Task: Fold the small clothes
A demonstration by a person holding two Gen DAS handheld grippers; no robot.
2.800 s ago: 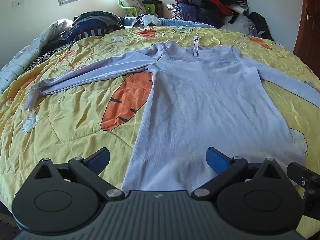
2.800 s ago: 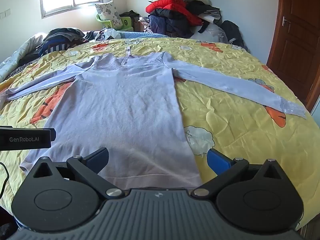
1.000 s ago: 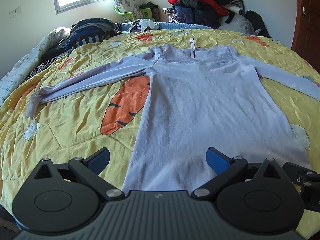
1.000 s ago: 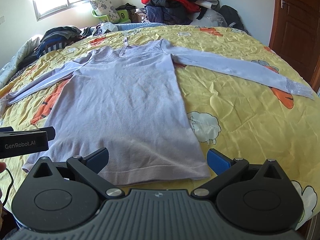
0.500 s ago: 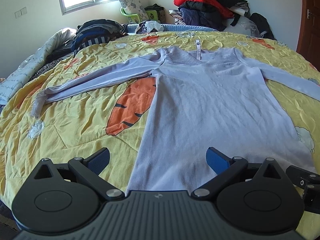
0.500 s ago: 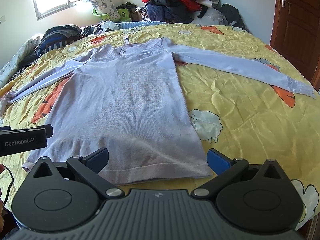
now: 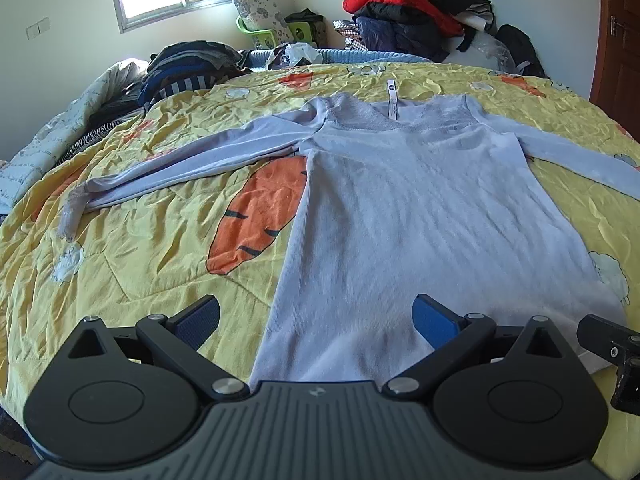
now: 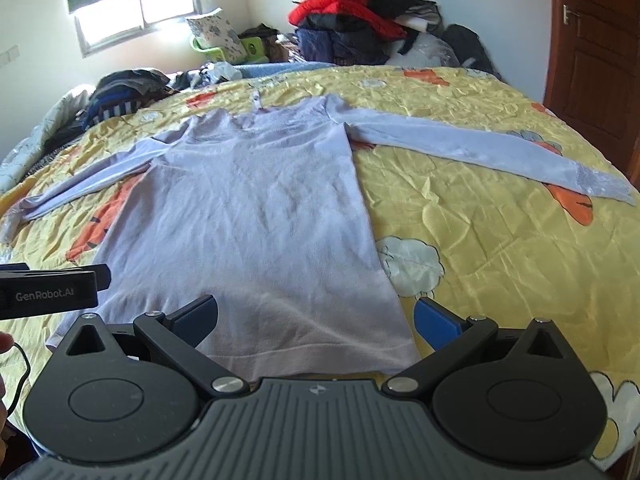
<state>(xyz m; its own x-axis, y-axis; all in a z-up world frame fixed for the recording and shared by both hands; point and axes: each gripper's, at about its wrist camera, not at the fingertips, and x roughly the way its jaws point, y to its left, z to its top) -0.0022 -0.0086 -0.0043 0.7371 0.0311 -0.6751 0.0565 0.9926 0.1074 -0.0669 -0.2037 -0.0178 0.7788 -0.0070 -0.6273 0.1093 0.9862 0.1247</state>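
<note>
A pale lilac long-sleeved top (image 7: 420,216) lies flat on the yellow quilt, both sleeves spread out, collar at the far end; it also shows in the right wrist view (image 8: 260,216). My left gripper (image 7: 316,320) is open and empty, hovering over the hem's left part. My right gripper (image 8: 316,318) is open and empty, hovering over the hem's right part. The left sleeve's cuff (image 7: 72,212) is bent over. The right sleeve (image 8: 480,148) runs toward the bed's right edge.
The yellow quilt (image 7: 140,248) with carrot and sheep prints covers the bed. Piles of clothes sit at the far left (image 7: 188,64) and far right (image 7: 404,12). A brown door (image 8: 596,40) stands at the right. The other gripper's body shows at the left in the right wrist view (image 8: 48,292).
Both grippers have risen and tilted slightly, so more of the room shows. The top has not moved and both grippers stay open.
</note>
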